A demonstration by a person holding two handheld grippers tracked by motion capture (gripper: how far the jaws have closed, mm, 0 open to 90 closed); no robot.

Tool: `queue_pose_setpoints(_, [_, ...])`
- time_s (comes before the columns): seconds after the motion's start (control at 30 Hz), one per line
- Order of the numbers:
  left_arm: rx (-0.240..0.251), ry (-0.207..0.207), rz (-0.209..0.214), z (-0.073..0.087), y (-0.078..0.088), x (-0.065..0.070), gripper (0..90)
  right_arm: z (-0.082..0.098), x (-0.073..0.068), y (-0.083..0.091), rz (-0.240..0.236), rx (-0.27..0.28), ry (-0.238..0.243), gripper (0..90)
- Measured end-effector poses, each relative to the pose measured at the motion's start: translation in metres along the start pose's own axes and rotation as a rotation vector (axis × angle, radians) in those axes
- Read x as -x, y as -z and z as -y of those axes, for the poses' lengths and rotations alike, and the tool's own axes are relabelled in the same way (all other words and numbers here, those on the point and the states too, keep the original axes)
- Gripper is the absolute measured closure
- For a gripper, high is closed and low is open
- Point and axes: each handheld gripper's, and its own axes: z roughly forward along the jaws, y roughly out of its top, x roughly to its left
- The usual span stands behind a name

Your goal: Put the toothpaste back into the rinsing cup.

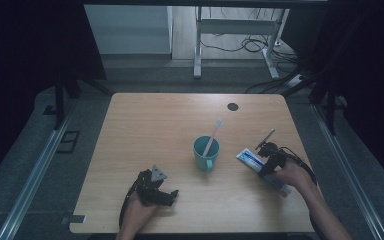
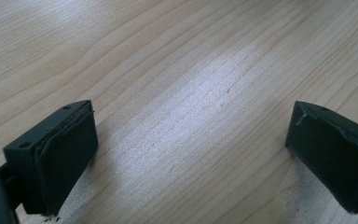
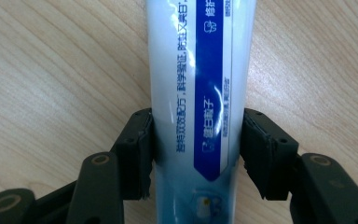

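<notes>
Toothpaste tube (image 3: 198, 88) lies flat on the wooden table (image 1: 150, 125), on its right side, just right of the teal cup (image 1: 206, 154) and apart from it. Right gripper (image 1: 267, 159) sits over the tube, its jaws on either side of the tube's body. In the right gripper view both pads (image 3: 142, 149) meet the tube's edges; the left one looks pressed against it, the right one touches or nearly touches, hard to say from this angle. Grip reads as closed on the tube, which rests on the wood. Tube runs straight away from the jaws, blue band with white print facing up.

Cup stands upright near table centre with a toothbrush (image 1: 212, 136) leaning in it, head up and tilted away to the right.

Left gripper (image 1: 161, 192) rests at the near left of the table, well apart from the cup. Its jaws stand wide apart with bare wood between them, holding nothing.
</notes>
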Motion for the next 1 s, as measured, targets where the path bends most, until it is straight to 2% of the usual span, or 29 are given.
queue_pose_setpoints(0.17, [0.0, 0.0, 0.0, 0.0, 0.0, 0.0, 2.4, -0.004, 0.0, -0.001, 0.001, -0.027, 0.002, 48.0])
queue_pose_setpoints(0.33, [0.0, 0.0, 0.0, 0.0, 0.0, 0.0, 2.3, -0.006, 0.001, 0.0, 0.002, -0.042, -0.018, 52.1])
queue_pose_setpoints(0.5, [0.0, 0.0, 0.0, 0.0, 0.0, 0.0, 2.3, -0.008, 0.0, 0.005, 0.01, -0.051, -0.035, 64.4])
queue_pose_setpoints(0.7, [-0.003, -0.003, 0.0, 0.0, 0.0, 0.0, 2.3, -0.01, -0.002, 0.009, 0.019, -0.07, -0.03, 69.3])
queue_pose_setpoints(0.83, [-0.003, -0.003, 0.0, 0.0, 0.0, 0.0, 2.3, -0.011, -0.003, 0.01, 0.014, -0.07, -0.025, 70.5])
queue_pose_setpoints(1.0, [-0.002, -0.003, 0.0, 0.0, 0.0, 0.0, 2.3, -0.011, -0.005, 0.016, 0.007, -0.043, -0.022, 71.1])
